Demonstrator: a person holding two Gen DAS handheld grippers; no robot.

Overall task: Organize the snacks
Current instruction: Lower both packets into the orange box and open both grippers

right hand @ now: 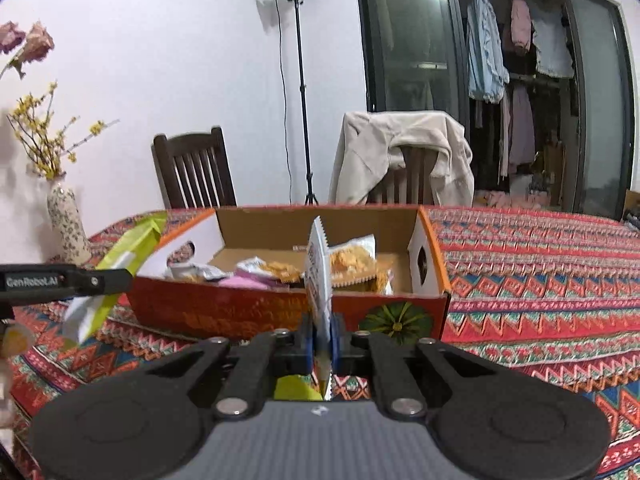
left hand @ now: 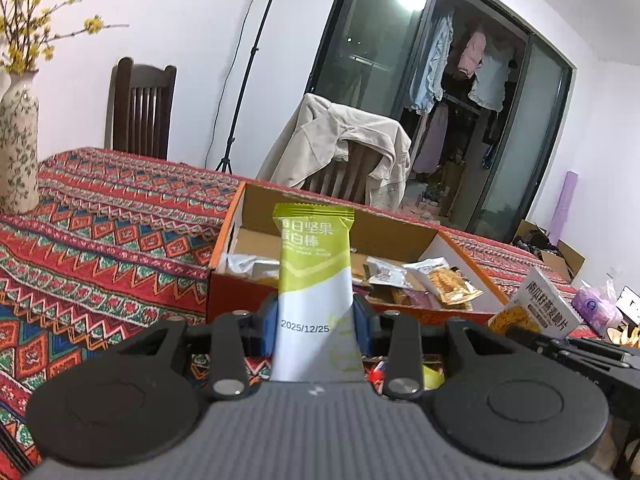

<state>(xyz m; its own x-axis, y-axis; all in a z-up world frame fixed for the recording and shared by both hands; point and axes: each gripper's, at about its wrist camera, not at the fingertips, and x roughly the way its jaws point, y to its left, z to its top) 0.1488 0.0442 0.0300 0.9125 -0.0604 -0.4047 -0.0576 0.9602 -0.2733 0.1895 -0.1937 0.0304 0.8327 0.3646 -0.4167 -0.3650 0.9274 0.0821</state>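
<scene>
1. On the table covered by a red, orange and blue zigzag-patterned woven cloth (right hand: 540, 280), an open orange-and-red cardboard box with a pumpkin picture on its front wall (right hand: 280, 312) stands toward the far edge, in front of the two chairs.
2. Inside the box lie several small snack packets (right hand: 352, 260), some clear-fronted with orange crisps showing, some silver, one pink; they are heaped loosely across the box floor.
3. The left gripper (left hand: 316, 316) has its blue-padded jaws clamped on a tall green-and-white snack bar wrapper with a printed date (left hand: 312, 280), which stands upright between them, above the table just before the box's near wall.
4. In the right wrist view the same wrapper (right hand: 120, 264) leans tilted near the box's left end, with the left gripper's black finger (right hand: 80, 280) across it.
5. The right gripper (right hand: 322, 336) has its jaws brought together on a thin white snack packet with orange print, seen edge-on (right hand: 318, 276); the packet stands upright in front of the box's near wall, its serrated top edge rising above the wall's rim.
6. In the left wrist view that packet (left hand: 536, 312) shows near the box's right front corner.
7. At the table's far left corner stands a tall cream floral-patterned ceramic vase with yellow-blossom branches (left hand: 18, 140).
8. Behind the far edge are a dark wooden slat-back chair (right hand: 196, 172) and a second chair draped with a beige jacket (right hand: 404, 152).
9. A black light stand with a round lamp (right hand: 298, 80) stands by the white wall.
</scene>
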